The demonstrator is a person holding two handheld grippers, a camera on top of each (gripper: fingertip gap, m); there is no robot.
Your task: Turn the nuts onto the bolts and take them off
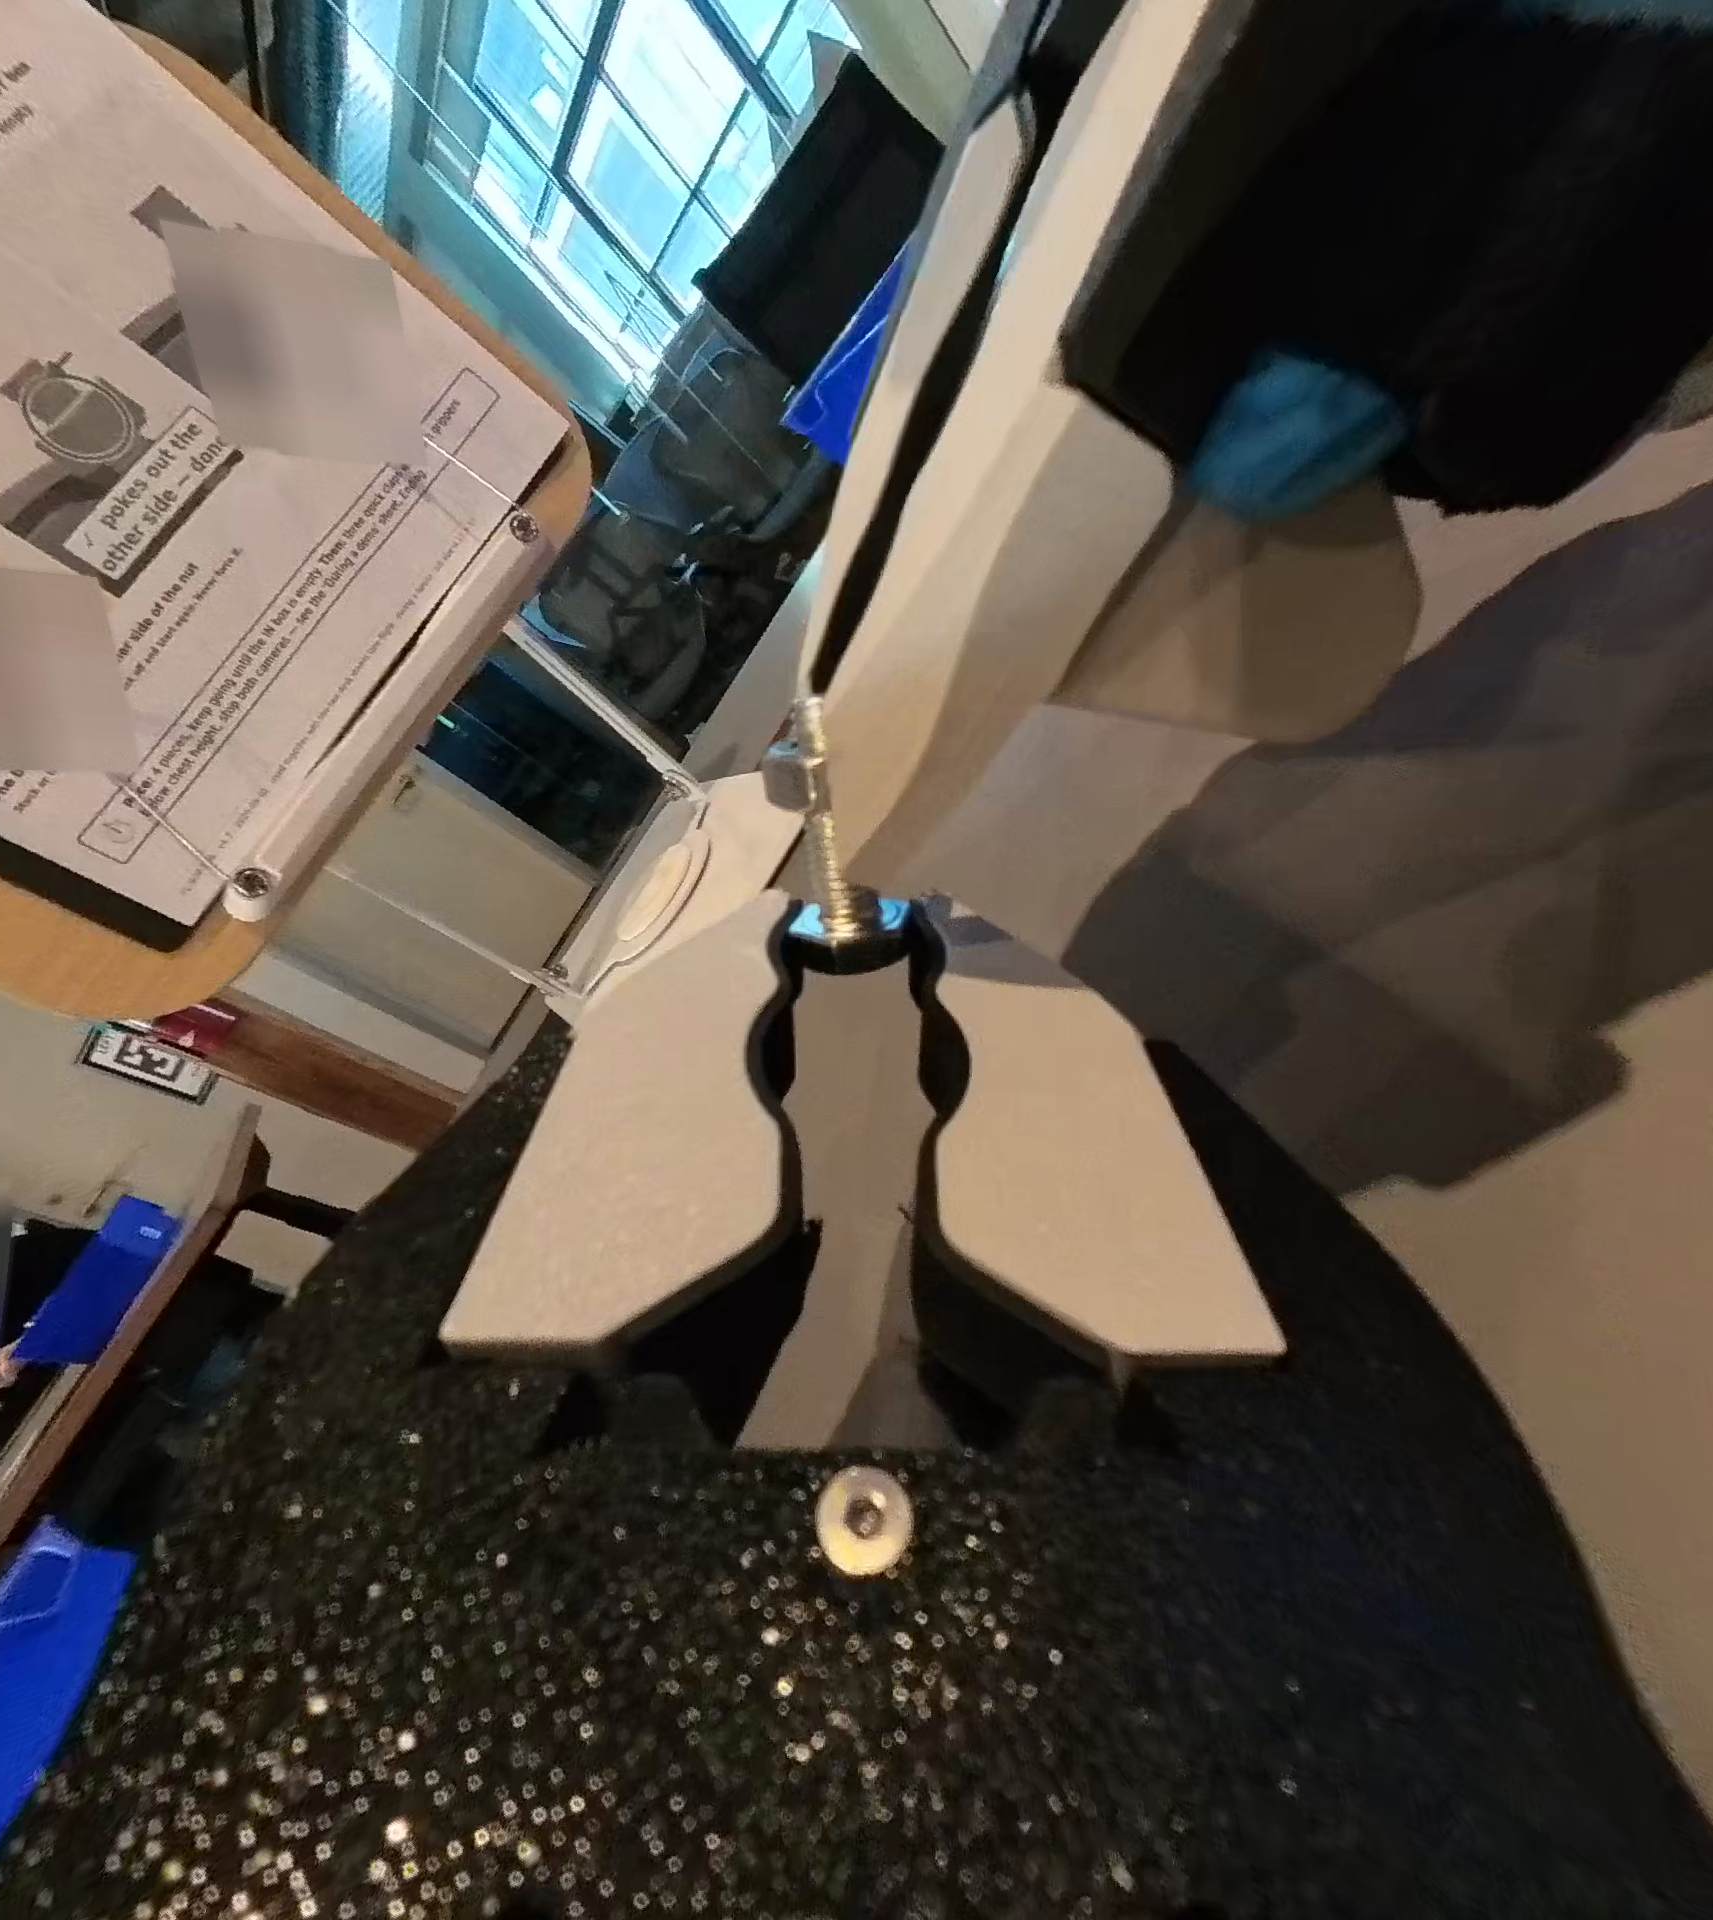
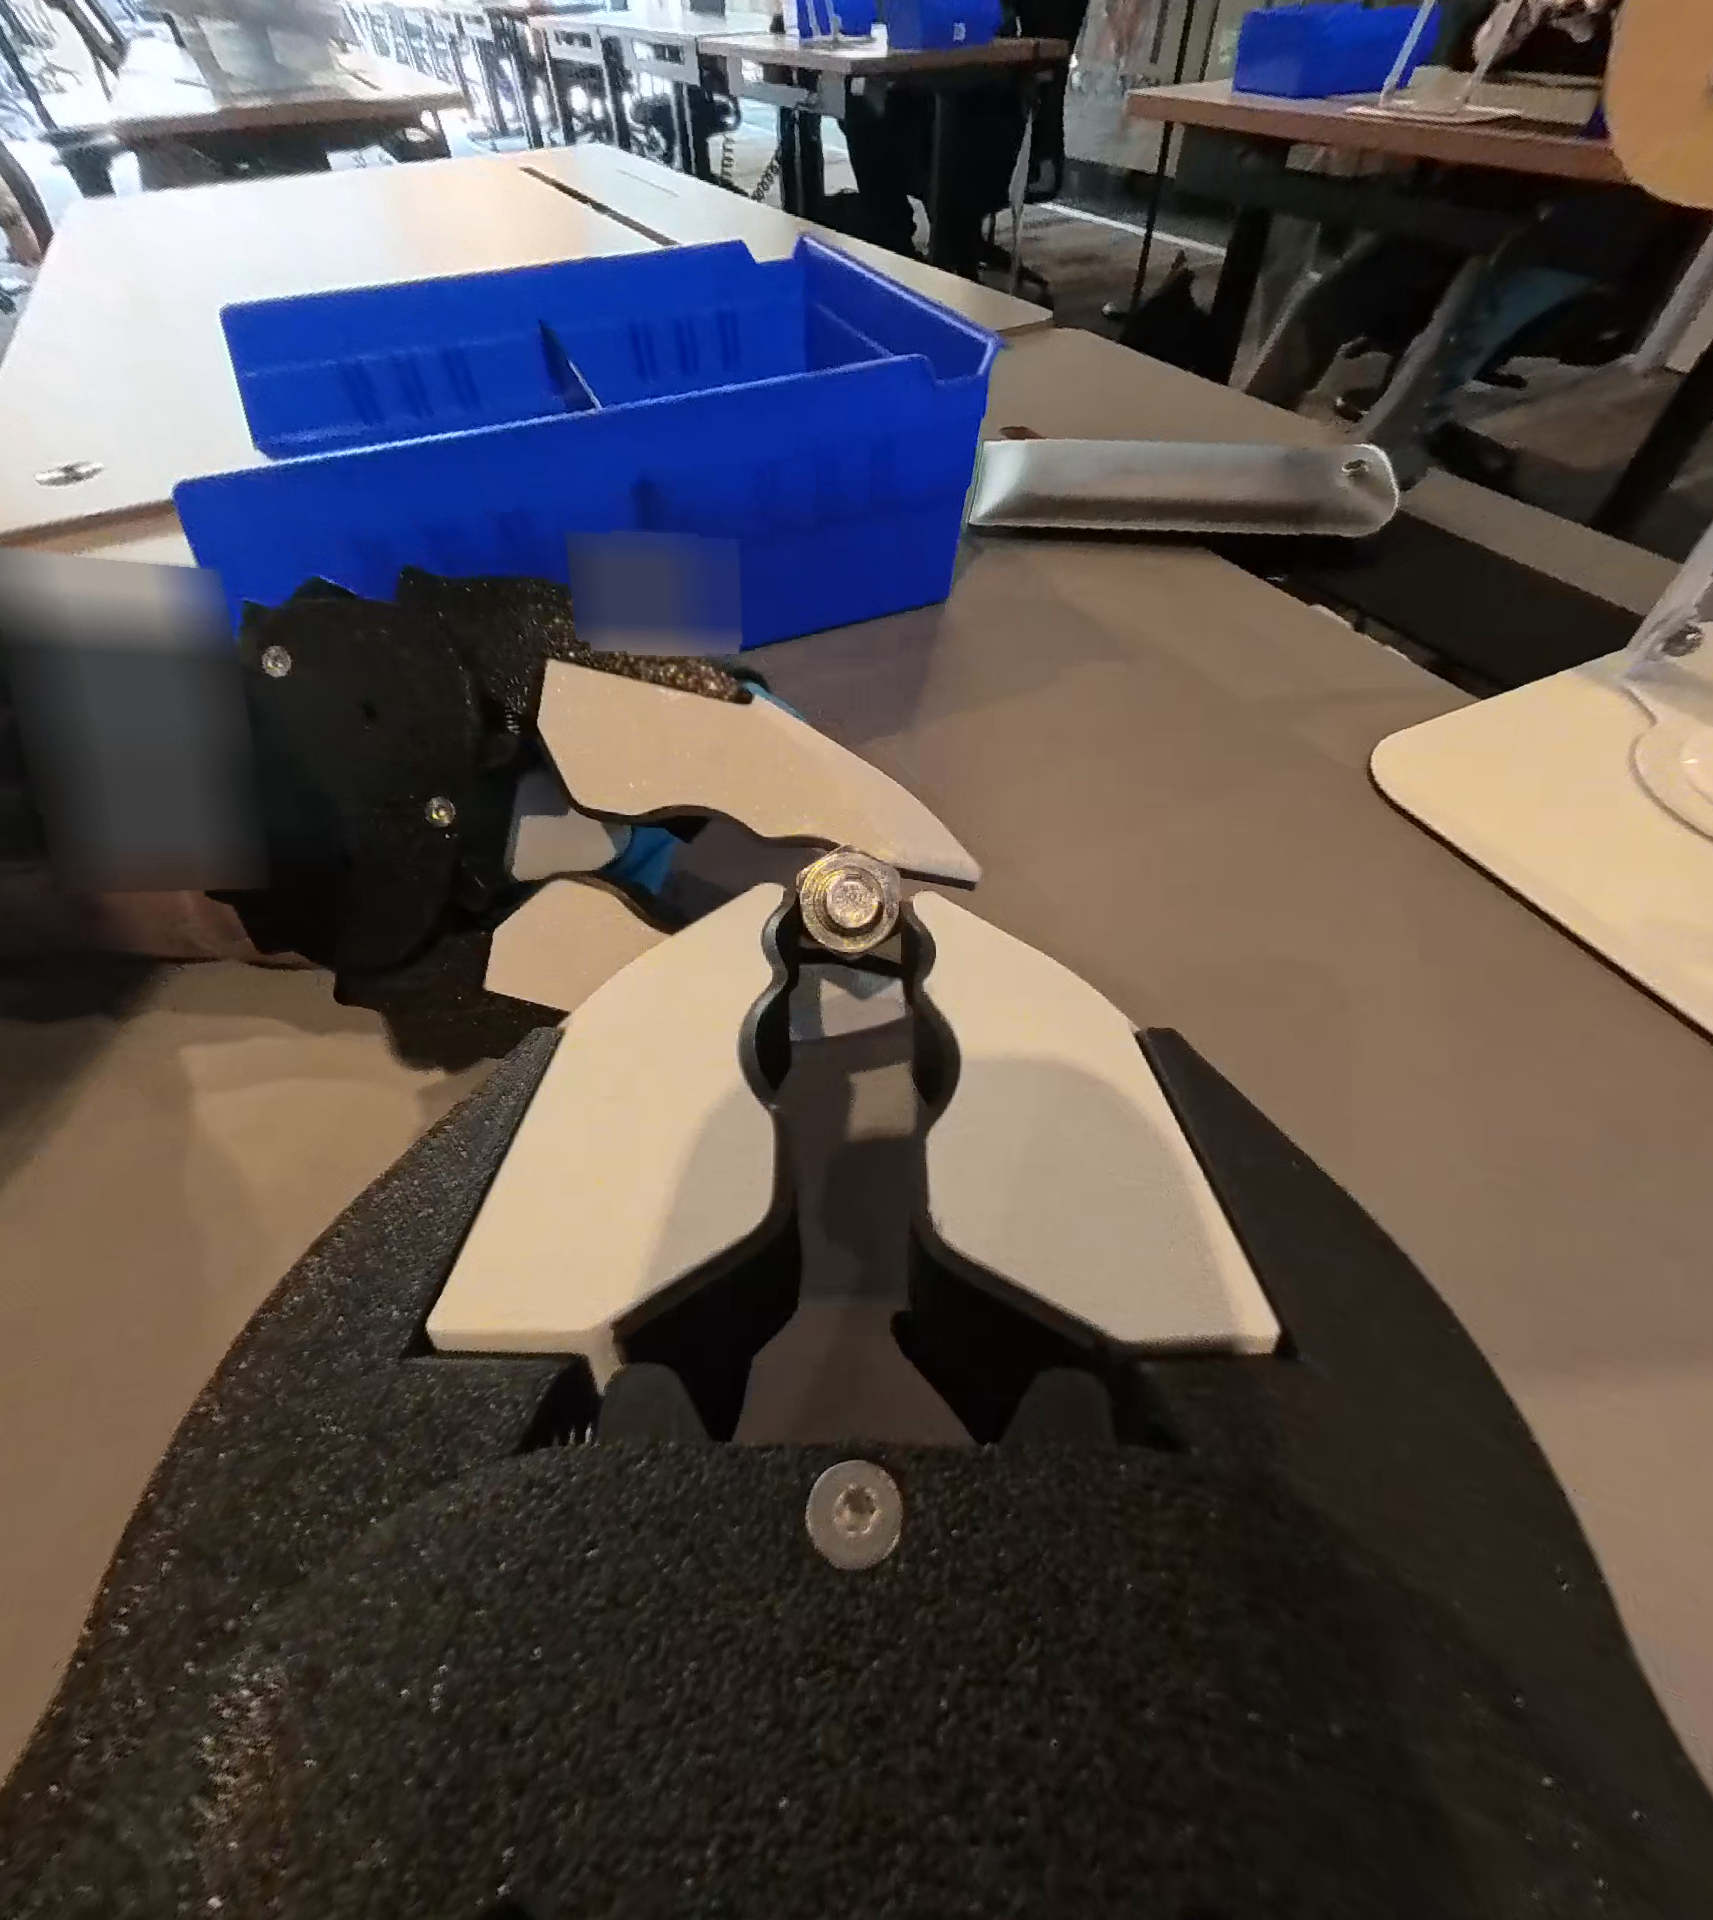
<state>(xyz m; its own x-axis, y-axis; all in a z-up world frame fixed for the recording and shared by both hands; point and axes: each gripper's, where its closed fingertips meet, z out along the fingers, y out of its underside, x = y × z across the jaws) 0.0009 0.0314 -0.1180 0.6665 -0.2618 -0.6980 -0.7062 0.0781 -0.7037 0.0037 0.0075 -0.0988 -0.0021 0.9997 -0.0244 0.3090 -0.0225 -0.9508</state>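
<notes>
**Holding Bolt and Nut Between Two Grippers: Item Record**

Item 1. Left gripper: fingers closed on the hexagonal head end of a bolt, centre of the left wrist view. The threaded shank runs up and away from the tips.

Item 2. Nut: small, silver, seated partway along the shank, just above frame centre in the left wrist view. The far end of the shank meets the white finger of the other gripper.

Item 3. Right gripper: fingers closed around bolt hardware seen end-on at frame centre of the right wrist view; whether the pads bear on the nut or on the bolt itself cannot be told. The left gripper enters from the left edge, its finger touching the same hardware.

Item 4. Blue bin: divided tray, upper left of the right wrist view, resting on the grey table.

Item 5. Instruction sheet: on a stand, upper left of the left wrist view.

Risk notes, as judgement:
- Slight misalignment between the two grippers could cross-thread or jam the nut.
- A loose hold on the smooth metal could let the bolt spin with the nut, so no thread is gained.
- Once fully unscrewed, the nut could drop to the table and roll.
</notes>
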